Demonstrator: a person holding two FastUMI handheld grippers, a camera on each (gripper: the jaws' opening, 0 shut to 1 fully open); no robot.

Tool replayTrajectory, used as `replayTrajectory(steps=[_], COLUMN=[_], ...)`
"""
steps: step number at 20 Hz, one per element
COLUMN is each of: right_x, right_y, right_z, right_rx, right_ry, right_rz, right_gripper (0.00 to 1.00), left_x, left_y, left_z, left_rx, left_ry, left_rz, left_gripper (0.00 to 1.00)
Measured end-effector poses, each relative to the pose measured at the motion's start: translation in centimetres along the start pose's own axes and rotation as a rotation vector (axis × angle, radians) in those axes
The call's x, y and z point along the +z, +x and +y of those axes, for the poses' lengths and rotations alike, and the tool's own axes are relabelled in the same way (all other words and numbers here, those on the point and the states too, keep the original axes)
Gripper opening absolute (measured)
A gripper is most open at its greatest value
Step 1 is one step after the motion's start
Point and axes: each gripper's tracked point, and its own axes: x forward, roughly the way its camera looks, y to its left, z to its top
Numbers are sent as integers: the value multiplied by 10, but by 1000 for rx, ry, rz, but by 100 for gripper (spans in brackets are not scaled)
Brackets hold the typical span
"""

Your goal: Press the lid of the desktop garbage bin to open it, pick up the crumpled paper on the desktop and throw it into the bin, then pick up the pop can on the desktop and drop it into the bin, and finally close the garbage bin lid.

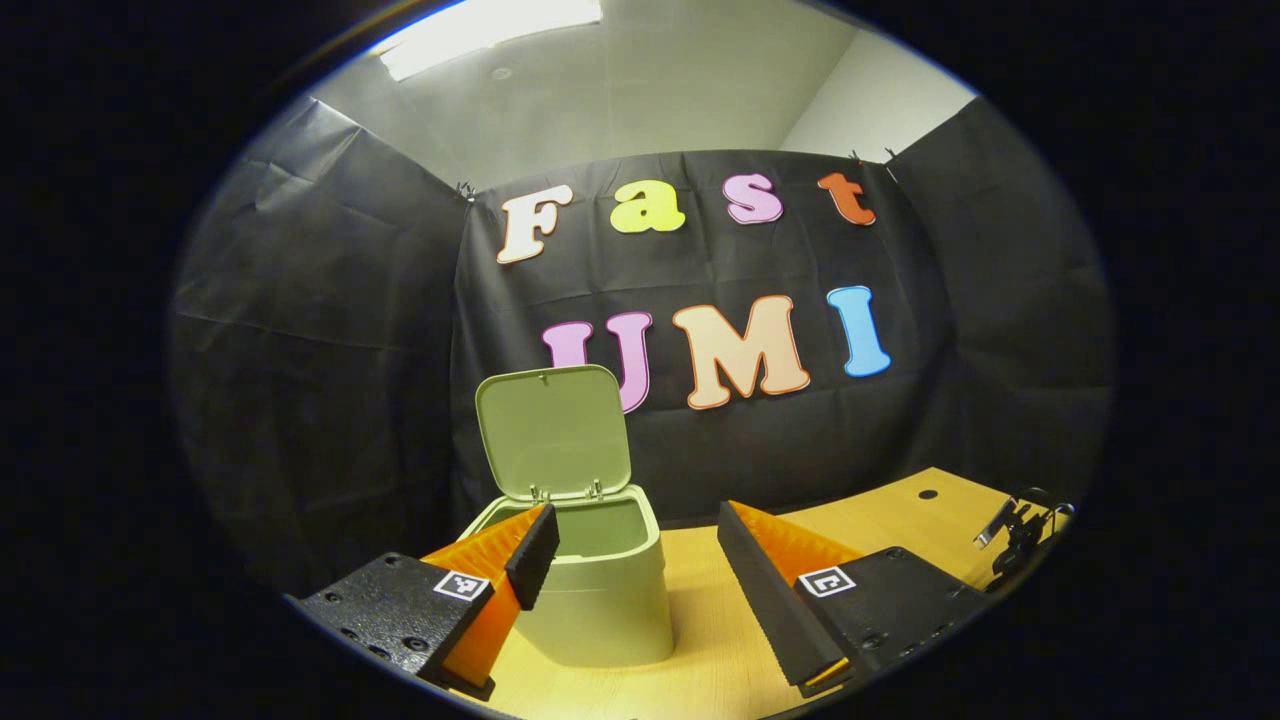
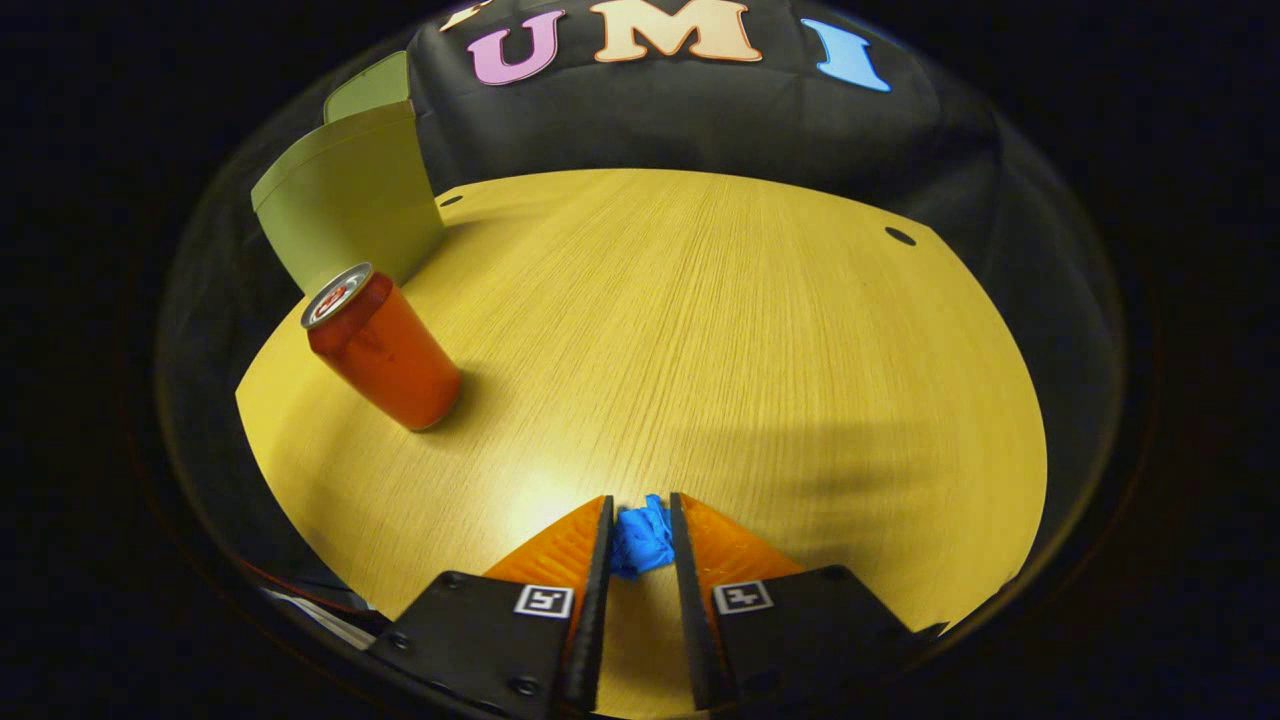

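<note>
The pale green bin (image 1: 600, 590) stands on the wooden desk with its lid (image 1: 553, 430) swung up and open. My left gripper (image 1: 640, 570) is open, its left finger just in front of the bin's rim. In the right gripper view, the blue crumpled paper (image 2: 641, 538) sits between the fingers of my right gripper (image 2: 640, 520), which is shut on it low over the desk. The red pop can (image 2: 383, 350) stands upright at the left, in front of the bin (image 2: 350, 195).
The wooden desk (image 2: 700, 330) stretches wide between the can and its far edge, with small round holes near the back corners. Black cloth walls close the booth behind. A dark metal clamp (image 1: 1020, 525) sits at the desk's right edge.
</note>
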Motion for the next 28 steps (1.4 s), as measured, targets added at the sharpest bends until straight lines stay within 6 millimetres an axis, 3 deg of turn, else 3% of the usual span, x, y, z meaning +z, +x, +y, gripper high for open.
replayTrajectory(steps=[1, 3, 4, 5, 7, 8, 10, 14, 17, 18, 22, 25, 28], right_x=[0, 2, 3, 7, 28, 40, 67, 145, 209, 227, 299, 344, 374], right_y=[1, 0, -1, -4, -14, -23, -35, -83, -127, -140, -188, -213, -219], right_z=[-2, -3, -2, -1, -3, -1, 4, 19, 45, 57, 115, 159, 203], right_rx=[0, -1, -2, -8, -25, -35, -38, -19, 16, 32, 89, 119, 165], right_ry=[-21, -64, -76, -73, -48, -27, -10, 11, -2, -7, -53, -103, -126], right_rz=[-5, -29, -42, -67, -125, -157, -214, -386, -527, -570, -732, -826, -871], right_gripper=[25, 10, 7, 6, 3, 3, 1, 3, 3, 2, 2, 2, 2], left_x=[-2, -7, -11, -12, -13, -12, -12, -22, -32, -35, -47, -55, -65], left_y=[-1, -1, 1, 3, 8, 11, 17, 25, 29, 29, 32, 33, 30], left_z=[-3, -10, -13, -15, -13, -10, -4, 7, 16, 21, 44, 64, 87], left_rx=[1, -12, -21, -36, -57, -62, -71, -85, -95, -95, -90, -83, -70], left_ry=[-3, -27, -38, -47, -54, -55, -61, -84, -102, -105, -123, -125, -142], left_rz=[9, 26, 36, 41, 44, 36, 26, 35, 45, 46, 55, 58, 68], left_gripper=[96, 99, 95, 99, 96, 99, 96, 99, 96, 99, 96, 96, 96])
